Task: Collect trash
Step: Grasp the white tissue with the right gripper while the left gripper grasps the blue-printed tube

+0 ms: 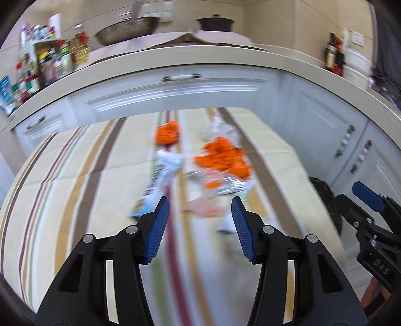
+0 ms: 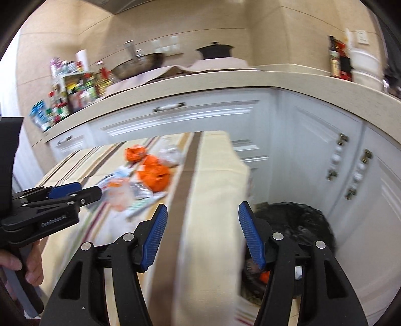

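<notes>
A pile of wrappers lies on the striped tablecloth: orange wrappers, a smaller orange one, a white and blue packet, a silver foil wrapper and clear plastic. My left gripper is open and empty, just short of the pile. My right gripper is open and empty over the table's right edge, above a bin with a black bag on the floor. The pile also shows in the right wrist view, with the left gripper beside it.
White cabinets and a beige counter stand behind the table. A wok, a black pot, a spice rack and bottles are on the counter. The right gripper shows at the right edge.
</notes>
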Tool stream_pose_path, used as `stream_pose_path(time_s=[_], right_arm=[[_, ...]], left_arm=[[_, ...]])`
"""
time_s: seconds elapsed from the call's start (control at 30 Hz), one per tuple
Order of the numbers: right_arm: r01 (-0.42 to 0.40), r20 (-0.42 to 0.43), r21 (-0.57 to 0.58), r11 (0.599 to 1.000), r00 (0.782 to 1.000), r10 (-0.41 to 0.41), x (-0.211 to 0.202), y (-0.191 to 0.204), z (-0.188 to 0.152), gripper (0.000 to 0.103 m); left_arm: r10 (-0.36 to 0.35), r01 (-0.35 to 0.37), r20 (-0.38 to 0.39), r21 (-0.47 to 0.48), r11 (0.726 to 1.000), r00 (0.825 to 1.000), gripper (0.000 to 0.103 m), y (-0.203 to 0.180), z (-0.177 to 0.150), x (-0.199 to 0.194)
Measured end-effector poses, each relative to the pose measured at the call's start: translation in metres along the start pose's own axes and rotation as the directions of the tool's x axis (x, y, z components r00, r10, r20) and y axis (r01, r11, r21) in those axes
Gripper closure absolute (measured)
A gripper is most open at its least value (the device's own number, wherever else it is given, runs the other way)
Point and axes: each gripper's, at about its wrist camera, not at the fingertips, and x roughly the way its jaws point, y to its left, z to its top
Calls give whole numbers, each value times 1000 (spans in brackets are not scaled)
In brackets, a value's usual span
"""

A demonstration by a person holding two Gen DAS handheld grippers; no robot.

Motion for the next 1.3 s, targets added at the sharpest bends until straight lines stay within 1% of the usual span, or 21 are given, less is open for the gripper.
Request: stream_pose_path(time_s=[0.23, 0.37, 0.6, 0.73, 0.87, 0.9, 0.93, 1.0, 1.03, 1.1, 1.2, 1.3], right_arm=[[-60, -33, -49, 997, 998, 59, 8, 41, -4, 44], [-79, -61, -66, 995, 995, 75, 16, 57, -6, 44], [-79, -117, -90, 993, 991, 68, 34, 74, -11, 44], [-74, -157, -96, 993, 986, 58, 45, 80, -15, 44], [-69, -196, -98, 993, 979, 49, 54, 83, -19, 44], [-70, -201, -98, 993, 978, 49, 55, 83, -20, 47], [-70, -206, -97, 993, 977, 48, 56, 83, -21, 48], [-76, -221, -95, 993, 974, 54, 58, 82, -23, 58], [-77, -227, -95, 992, 972, 54, 59, 82, -24, 60], [-76, -231, -95, 993, 972, 53, 59, 81, -25, 69], [-76, -222, -91, 993, 973, 54, 57, 78, -25, 72], [-63, -205, -94, 994, 978, 43, 54, 75, -23, 73]], left_arm=[[40, -40, -9, -52, 998, 999, 53, 40, -13, -6], [54, -55, -17, -78, 995, 998, 53, 58, -19, -7], [73, -77, -38, -121, 990, 997, 52, 89, -27, 0], [76, -81, -45, -131, 988, 996, 52, 96, -30, 2], [58, -65, -53, -135, 989, 997, 52, 97, -32, 6], [55, -62, -53, -134, 989, 997, 51, 96, -33, 6], [51, -58, -54, -133, 989, 997, 43, 96, -33, 7], [49, -55, -51, -133, 990, 998, 42, 94, -33, 8], [45, -52, -52, -130, 990, 998, 42, 93, -33, 9], [39, -46, -53, -125, 991, 998, 42, 90, -32, 11], [33, -39, -57, -120, 992, 998, 42, 87, -31, 13], [25, -31, -57, -110, 993, 998, 42, 81, -30, 14]])
